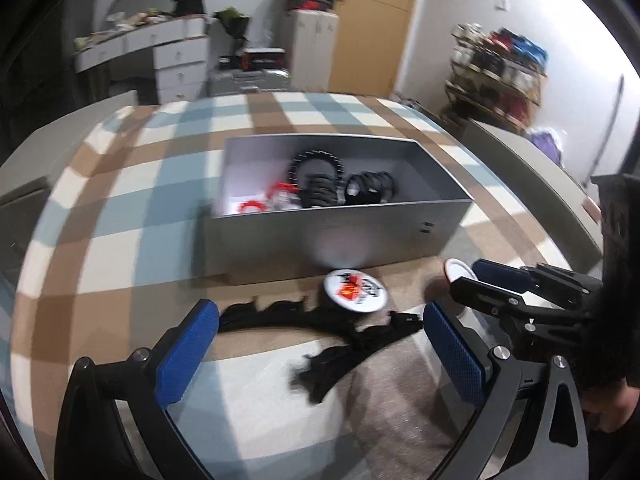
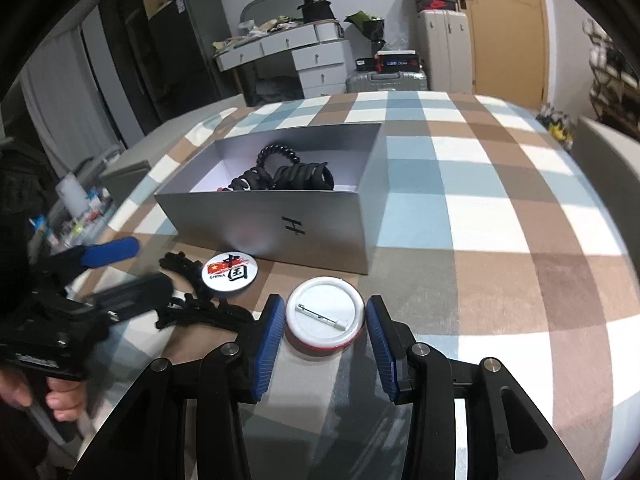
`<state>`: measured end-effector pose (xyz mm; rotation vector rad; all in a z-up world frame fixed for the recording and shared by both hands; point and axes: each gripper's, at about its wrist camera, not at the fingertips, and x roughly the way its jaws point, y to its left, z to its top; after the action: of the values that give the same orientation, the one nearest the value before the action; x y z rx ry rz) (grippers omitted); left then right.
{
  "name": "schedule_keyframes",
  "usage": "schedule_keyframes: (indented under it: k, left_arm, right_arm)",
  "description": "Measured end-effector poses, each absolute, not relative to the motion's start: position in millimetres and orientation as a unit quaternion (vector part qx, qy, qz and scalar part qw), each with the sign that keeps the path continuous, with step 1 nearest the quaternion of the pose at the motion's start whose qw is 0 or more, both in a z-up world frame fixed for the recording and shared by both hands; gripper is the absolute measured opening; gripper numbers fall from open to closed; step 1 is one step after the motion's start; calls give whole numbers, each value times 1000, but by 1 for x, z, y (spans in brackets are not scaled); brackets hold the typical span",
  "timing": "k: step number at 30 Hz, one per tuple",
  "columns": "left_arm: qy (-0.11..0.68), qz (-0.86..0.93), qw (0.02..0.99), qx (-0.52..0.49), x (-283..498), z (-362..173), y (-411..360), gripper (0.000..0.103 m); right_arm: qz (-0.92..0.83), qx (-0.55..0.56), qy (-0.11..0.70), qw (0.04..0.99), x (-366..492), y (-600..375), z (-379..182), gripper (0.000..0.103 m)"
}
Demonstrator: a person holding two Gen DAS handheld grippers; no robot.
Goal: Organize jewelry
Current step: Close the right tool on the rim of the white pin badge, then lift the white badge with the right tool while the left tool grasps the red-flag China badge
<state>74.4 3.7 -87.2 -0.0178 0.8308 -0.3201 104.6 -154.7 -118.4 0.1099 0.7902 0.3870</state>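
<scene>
Right gripper (image 2: 326, 330): the blue fingers (image 2: 267, 344) stand on either side of an overturned pin badge (image 2: 325, 322), pin clasp facing up. The pads sit at the badge's rim on both sides; whether they press it or stand just clear cannot be told. The badge lies directly ahead between the fingers, and the clasp runs roughly across the gap — from one pad toward the other.

Left gripper (image 1: 320, 352): fingers wide apart, holding nothing. A black headband (image 1: 320, 320) with jagged trim lies on the checked cloth (image 2: 480, 200) between them, its long axis running crosswise from pad to pad. One end reaches close to the left pad. Judged from this, the left gripper is the nearer one for the headband.

Just beyond the headband, a second badge (image 2: 229, 273) lies face up, printed with a red flag and the word CHINA. It sits beside the near wall of the grey box (image 2: 280, 232).

The box stands open, further back on the cloth. It already holds black coiled bands (image 2: 296, 176) and — seen from the left wrist view — some red pieces (image 1: 252, 205). The likely destination for both items is this box.
</scene>
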Motion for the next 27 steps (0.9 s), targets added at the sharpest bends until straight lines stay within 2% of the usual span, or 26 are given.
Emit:
schedule_keyframes:
  k: [11,16,22,24,27]
  left_arm:
    - [444,-151,882,51,90,-91,-28,100]
    - [453,-154,876,58,95,-91,-36,94]
    - [469,-137,869,85,102,-97,-42,76]
    - [477,-132,864,91,104,-100,-44,64]
    - [483,-132,860,105,103,-103,-47,56]
  right_arm:
    - [187,95,366,906,98,-183,-116,41]
    - [200,117,362,903,99,-189,-118,41]
    - [213,129,357,900,97,-193,-118,41]
    - [216,130,354,901,97,-192,-117,41]
    - [222,130,352,900,96,-192,-117,41]
